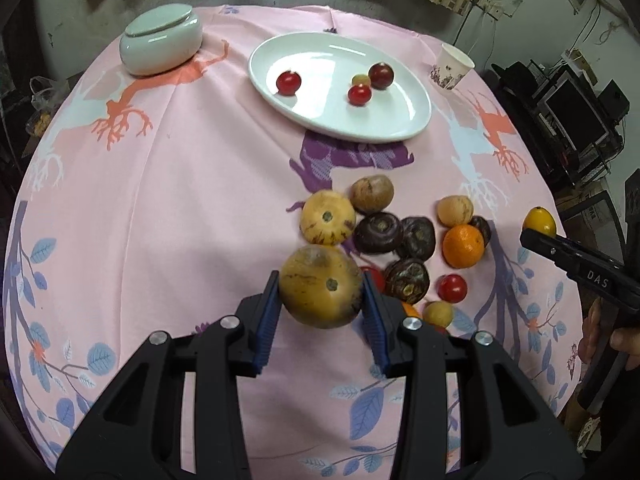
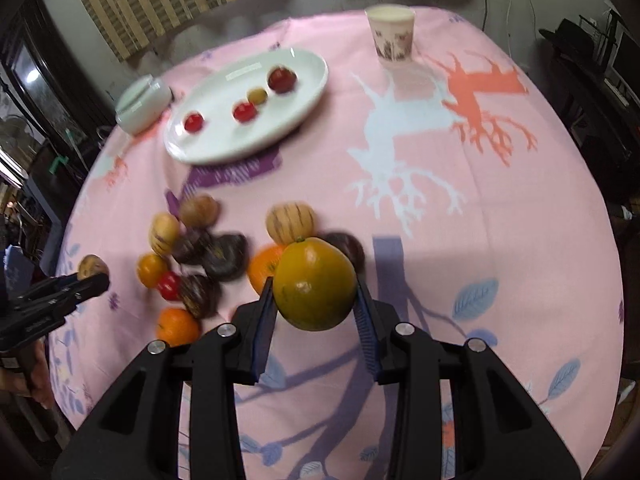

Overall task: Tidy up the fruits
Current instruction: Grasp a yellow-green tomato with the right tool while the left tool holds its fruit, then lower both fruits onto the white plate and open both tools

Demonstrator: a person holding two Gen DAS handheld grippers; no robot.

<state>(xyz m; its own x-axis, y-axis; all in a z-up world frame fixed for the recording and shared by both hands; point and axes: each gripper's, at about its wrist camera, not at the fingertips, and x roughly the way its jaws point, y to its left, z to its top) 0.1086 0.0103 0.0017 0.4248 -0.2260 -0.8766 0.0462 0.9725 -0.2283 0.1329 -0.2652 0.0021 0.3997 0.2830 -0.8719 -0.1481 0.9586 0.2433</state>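
Note:
My left gripper (image 1: 321, 292) is shut on a brownish-yellow round fruit (image 1: 320, 286) and holds it above the pink tablecloth, just in front of the fruit pile (image 1: 400, 240). My right gripper (image 2: 316, 290) is shut on a yellow-green orange (image 2: 315, 284), held above the cloth near the pile (image 2: 208, 256); it also shows in the left wrist view (image 1: 540, 221). The white oval plate (image 1: 384, 126) lies farther back and holds three red fruits and a small green one (image 1: 360, 79). It also shows in the right wrist view (image 2: 224, 148).
A pale green lidded jar (image 1: 160, 40) stands at the back left and a paper cup (image 1: 452, 66) at the back right. The pile holds yellow, dark purple, orange and red fruits. The table's edges drop off to cluttered furniture on both sides.

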